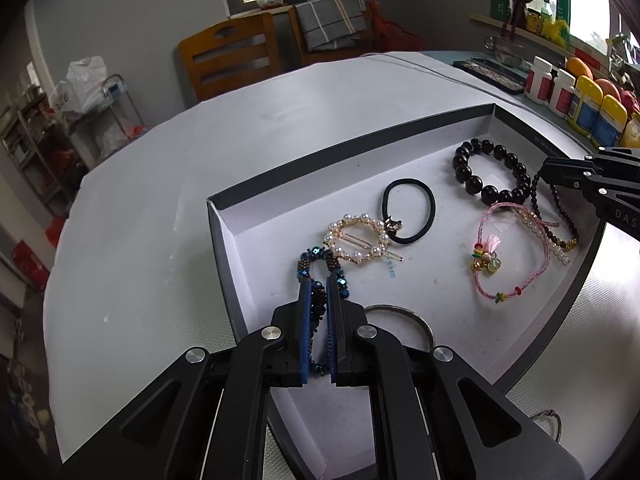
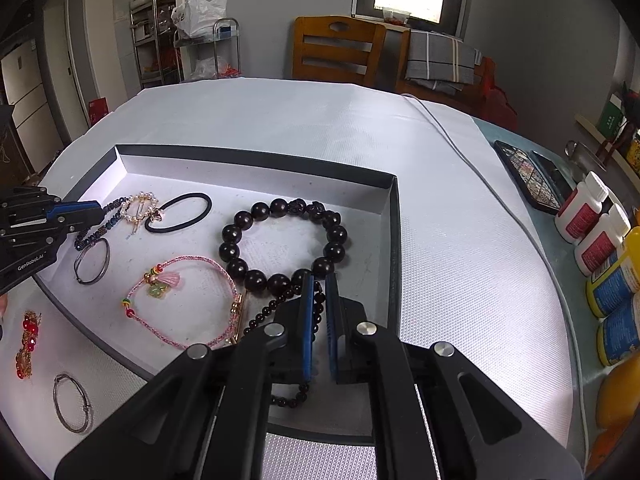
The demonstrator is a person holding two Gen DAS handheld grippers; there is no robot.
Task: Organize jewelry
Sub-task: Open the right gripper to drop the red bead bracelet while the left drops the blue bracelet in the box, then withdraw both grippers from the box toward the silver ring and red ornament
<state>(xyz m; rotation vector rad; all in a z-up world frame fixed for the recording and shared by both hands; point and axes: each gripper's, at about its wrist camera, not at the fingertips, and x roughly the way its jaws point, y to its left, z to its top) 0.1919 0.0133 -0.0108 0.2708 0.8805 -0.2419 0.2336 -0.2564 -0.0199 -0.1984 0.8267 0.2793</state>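
A dark-rimmed tray (image 1: 352, 148) with a white floor holds the jewelry. My left gripper (image 1: 319, 280) is shut on a blue beaded bracelet (image 1: 316, 258), low over the tray's near left corner. Beside it lie a pearl ring clip (image 1: 357, 240), a black hair tie (image 1: 409, 210) and a silver bangle (image 1: 416, 316). My right gripper (image 2: 319, 280) is shut on a thin dark bead bracelet (image 2: 276, 304), which trails onto the tray floor. Just beyond it are a large black bead bracelet (image 2: 280, 240) and a pink cord bracelet (image 2: 184, 300). A pearl bar clip (image 1: 548, 236) lies under the cord.
Outside the tray (image 2: 256, 158), on the white table cover, lie a red and gold piece (image 2: 27, 344) and a second silver bangle (image 2: 72, 404). Bottles (image 2: 592, 220), a phone (image 2: 528, 176) and a cable (image 2: 460, 148) are at the right. Wooden chairs (image 2: 336, 48) stand behind the table.
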